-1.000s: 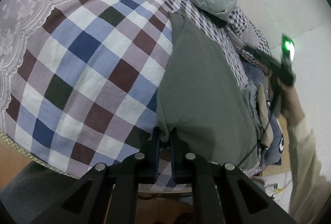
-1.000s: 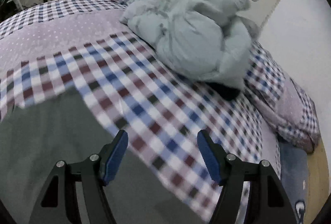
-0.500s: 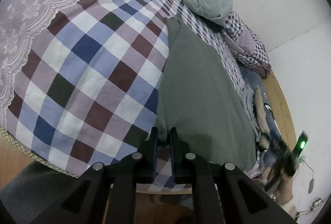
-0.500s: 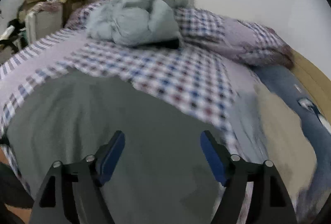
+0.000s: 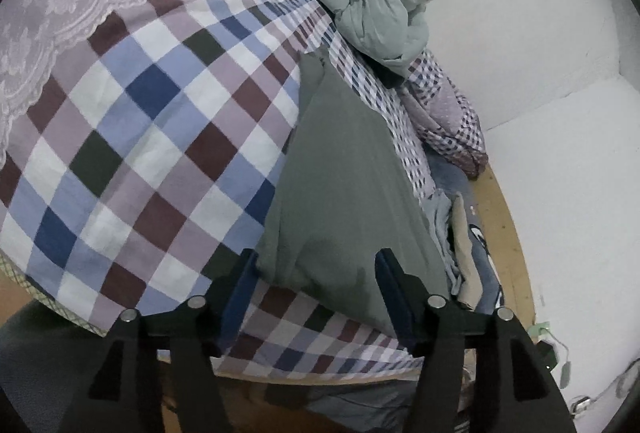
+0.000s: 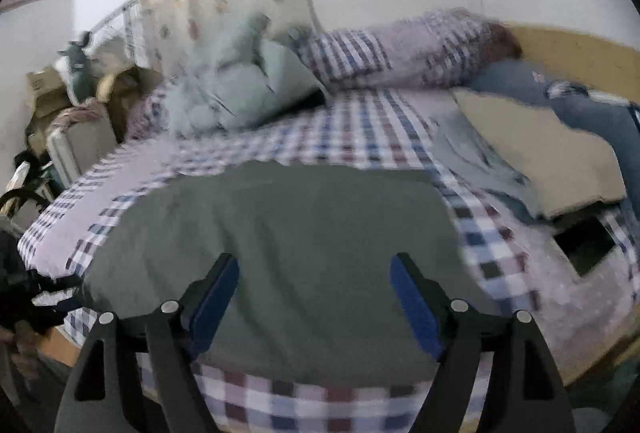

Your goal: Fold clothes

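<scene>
Grey-green garment laid flat on bed, both grippers letting go.
Garment (image 5: pixel 344 169) lies spread on checked bedspread (image 5: pixel 132 137) near the bed's front edge, likely smoothed for the next fold. Left gripper (image 5: pixel 316 285) jaws opening, corner between them unpinched; right gripper (image 6: pixel 314 293) opening above the cloth, holding nothing.

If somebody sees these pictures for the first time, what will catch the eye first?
A grey-green garment lies flat on the checked bedspread, near the bed's front edge. Behind it sits a crumpled pale green jacket by the pillow. The left gripper is opening over the garment's corner; the pads do not press it.
</scene>
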`<action>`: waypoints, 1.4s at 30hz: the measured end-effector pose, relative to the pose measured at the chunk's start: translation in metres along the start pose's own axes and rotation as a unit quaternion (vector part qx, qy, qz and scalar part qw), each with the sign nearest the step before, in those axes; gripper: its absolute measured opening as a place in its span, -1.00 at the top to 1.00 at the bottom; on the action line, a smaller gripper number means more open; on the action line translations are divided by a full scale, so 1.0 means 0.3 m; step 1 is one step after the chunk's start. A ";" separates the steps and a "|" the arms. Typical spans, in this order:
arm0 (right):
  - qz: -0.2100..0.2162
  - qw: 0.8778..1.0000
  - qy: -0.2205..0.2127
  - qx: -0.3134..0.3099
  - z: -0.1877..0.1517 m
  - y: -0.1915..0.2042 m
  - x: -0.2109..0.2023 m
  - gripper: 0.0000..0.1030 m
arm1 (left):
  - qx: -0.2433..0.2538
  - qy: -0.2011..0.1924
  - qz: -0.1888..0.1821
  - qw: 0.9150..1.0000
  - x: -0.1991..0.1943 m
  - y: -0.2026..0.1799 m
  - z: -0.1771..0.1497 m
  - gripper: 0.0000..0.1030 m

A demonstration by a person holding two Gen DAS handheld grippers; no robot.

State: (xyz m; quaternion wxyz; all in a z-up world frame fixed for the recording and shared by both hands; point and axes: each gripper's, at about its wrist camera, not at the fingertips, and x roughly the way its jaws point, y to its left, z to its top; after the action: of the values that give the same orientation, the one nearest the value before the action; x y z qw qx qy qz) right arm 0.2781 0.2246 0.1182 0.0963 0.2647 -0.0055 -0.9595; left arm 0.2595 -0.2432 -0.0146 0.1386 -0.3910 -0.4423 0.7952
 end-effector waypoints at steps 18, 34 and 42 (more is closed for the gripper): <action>-0.042 0.946 -0.075 -0.311 -0.240 0.430 -0.027 -0.68 | -0.044 -0.028 -0.026 0.998 0.015 0.033 -0.027 -0.62; -0.022 0.924 -0.058 -0.377 -0.329 0.511 0.042 -0.68 | -0.077 -0.043 -0.046 0.995 0.069 0.060 -0.042 -0.63; -0.006 0.919 -0.065 -0.388 -0.325 0.571 0.048 -0.68 | -0.100 -0.060 -0.062 0.991 0.065 0.078 -0.028 -0.52</action>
State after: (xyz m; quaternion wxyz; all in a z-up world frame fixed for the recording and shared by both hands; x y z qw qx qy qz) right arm 0.3465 0.0578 0.0376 0.1855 0.1436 0.3625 -0.9020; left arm 0.2559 -0.2405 -0.0459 0.1210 -0.3265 -0.5507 0.7586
